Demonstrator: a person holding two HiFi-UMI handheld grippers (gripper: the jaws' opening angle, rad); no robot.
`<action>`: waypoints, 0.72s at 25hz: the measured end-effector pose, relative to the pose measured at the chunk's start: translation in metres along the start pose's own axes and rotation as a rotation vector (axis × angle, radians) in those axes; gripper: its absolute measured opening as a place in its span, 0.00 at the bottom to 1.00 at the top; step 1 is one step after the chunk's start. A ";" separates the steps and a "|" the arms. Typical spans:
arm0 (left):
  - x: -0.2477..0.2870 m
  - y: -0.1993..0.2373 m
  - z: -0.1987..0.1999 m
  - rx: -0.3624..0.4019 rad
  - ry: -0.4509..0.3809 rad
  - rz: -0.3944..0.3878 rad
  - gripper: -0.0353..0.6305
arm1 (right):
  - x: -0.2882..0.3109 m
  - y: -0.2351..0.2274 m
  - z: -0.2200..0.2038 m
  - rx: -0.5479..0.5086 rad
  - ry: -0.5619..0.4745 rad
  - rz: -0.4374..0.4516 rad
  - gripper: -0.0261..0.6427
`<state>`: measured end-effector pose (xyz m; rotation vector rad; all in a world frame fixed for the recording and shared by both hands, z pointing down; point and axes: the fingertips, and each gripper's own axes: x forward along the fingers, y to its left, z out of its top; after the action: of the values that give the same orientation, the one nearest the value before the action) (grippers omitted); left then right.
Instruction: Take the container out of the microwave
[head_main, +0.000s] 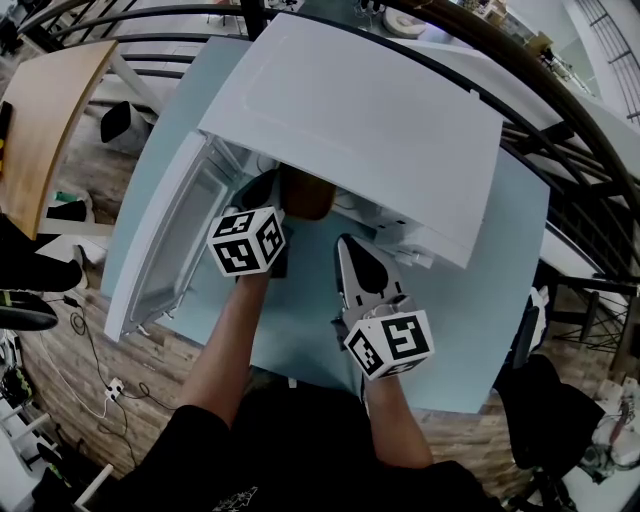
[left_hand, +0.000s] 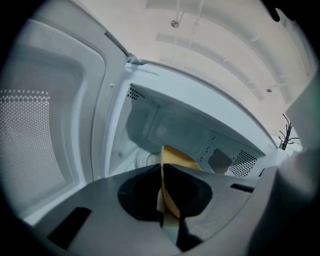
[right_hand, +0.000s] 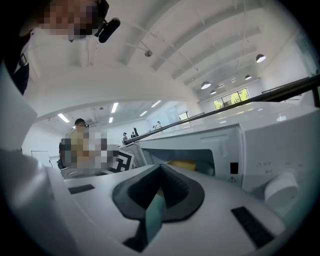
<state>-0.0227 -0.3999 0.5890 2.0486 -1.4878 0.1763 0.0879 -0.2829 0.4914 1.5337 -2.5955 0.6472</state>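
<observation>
Plainly, with the microwave (head_main: 380, 120) at twelve o'clock, its door (head_main: 160, 250) swung open to nine, and the yellow container (left_hand: 176, 156) inside its cavity, the left gripper (left_hand: 162, 172), clamped on the rim as only its own view shows, should pull level toward six, while the right gripper (right_hand: 159, 169) waits closed on nothing.

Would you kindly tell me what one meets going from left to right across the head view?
Light wooden tabletop → open white microwave door → left gripper → brown container in the microwave's opening → right gripper, jaws together and empty.
</observation>
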 end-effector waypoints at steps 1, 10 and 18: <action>-0.003 0.000 0.000 -0.001 0.000 -0.002 0.09 | -0.001 0.001 0.000 -0.001 -0.001 -0.001 0.05; -0.029 0.003 -0.005 -0.010 -0.001 -0.009 0.09 | -0.012 0.014 0.000 -0.011 -0.008 -0.015 0.05; -0.055 0.007 -0.011 -0.011 0.009 -0.023 0.09 | -0.017 0.033 -0.009 -0.015 0.009 -0.020 0.05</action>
<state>-0.0467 -0.3504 0.5765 2.0527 -1.4560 0.1672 0.0668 -0.2511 0.4846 1.5473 -2.5686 0.6300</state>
